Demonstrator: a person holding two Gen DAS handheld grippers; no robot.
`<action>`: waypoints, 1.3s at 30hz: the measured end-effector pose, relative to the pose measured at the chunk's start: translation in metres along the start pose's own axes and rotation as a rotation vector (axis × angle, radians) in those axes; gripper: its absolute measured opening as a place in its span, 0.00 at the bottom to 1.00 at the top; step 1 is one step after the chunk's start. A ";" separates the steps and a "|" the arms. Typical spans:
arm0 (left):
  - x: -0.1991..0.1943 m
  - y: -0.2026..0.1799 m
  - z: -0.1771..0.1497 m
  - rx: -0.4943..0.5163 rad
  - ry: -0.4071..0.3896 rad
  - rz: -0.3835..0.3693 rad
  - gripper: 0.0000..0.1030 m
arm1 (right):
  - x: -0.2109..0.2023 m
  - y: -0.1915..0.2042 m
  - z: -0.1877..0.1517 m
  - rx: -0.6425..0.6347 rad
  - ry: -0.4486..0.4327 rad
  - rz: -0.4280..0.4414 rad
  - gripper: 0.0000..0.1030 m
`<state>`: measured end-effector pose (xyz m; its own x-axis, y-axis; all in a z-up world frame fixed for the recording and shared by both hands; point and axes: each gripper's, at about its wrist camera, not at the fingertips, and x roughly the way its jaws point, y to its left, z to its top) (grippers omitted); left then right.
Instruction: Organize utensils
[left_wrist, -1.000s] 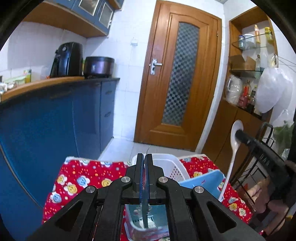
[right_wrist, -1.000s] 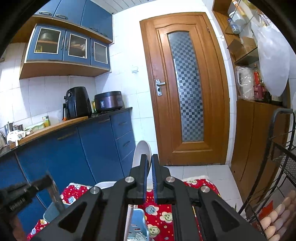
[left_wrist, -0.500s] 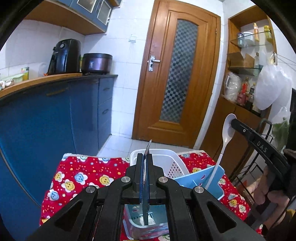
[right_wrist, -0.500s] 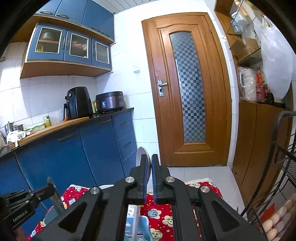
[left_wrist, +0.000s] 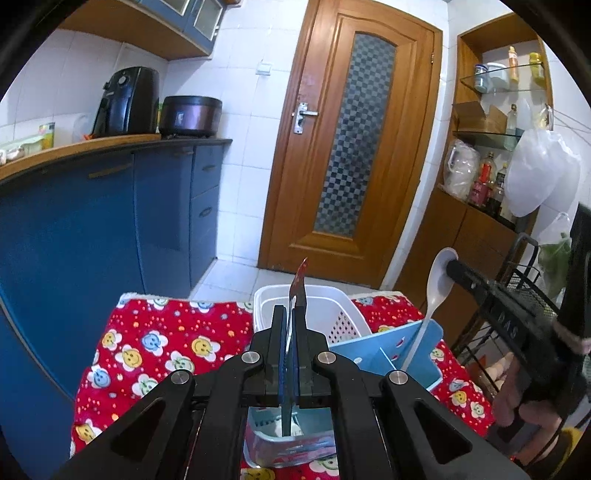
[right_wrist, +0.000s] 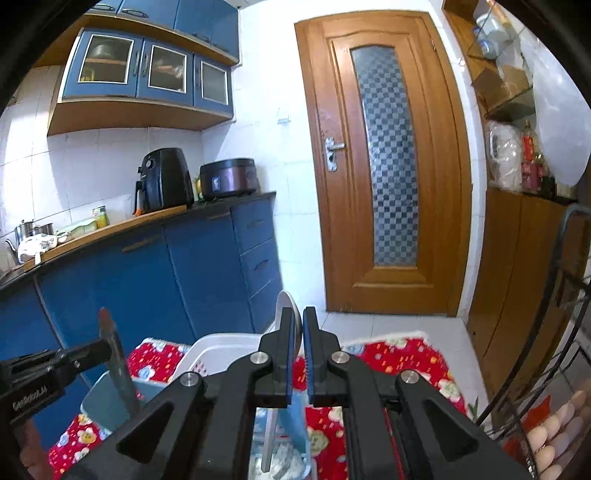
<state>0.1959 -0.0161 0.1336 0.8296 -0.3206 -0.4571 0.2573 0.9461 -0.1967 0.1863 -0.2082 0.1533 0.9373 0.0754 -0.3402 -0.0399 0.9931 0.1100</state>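
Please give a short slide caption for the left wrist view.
Left gripper holds a knife upright above the blue holder; right gripper holds a white spoon.

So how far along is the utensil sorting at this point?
Midway, by the look of it. Nothing looks settled yet. In hand: the left gripper is shut on a flat grey utensil with a red tip, standing in the pale blue divided holder; the right gripper is shut on a white plastic spoon whose handle dips into the same holder. Left: release both. The white slotted basket's contents aren't visible.

"GenRobot.AI" on left gripper body, sideways
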 end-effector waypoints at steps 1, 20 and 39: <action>0.000 0.000 0.000 -0.004 0.004 -0.003 0.03 | 0.000 -0.001 -0.001 0.006 0.007 0.009 0.07; -0.038 -0.015 -0.013 0.034 0.008 -0.013 0.34 | -0.049 -0.022 -0.010 0.127 0.094 0.101 0.29; -0.068 -0.008 -0.064 -0.027 0.115 -0.013 0.36 | -0.086 -0.030 -0.076 0.199 0.329 0.131 0.29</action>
<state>0.1060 -0.0047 0.1106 0.7634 -0.3372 -0.5510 0.2527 0.9409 -0.2257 0.0808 -0.2379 0.1078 0.7666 0.2567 -0.5886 -0.0533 0.9389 0.3401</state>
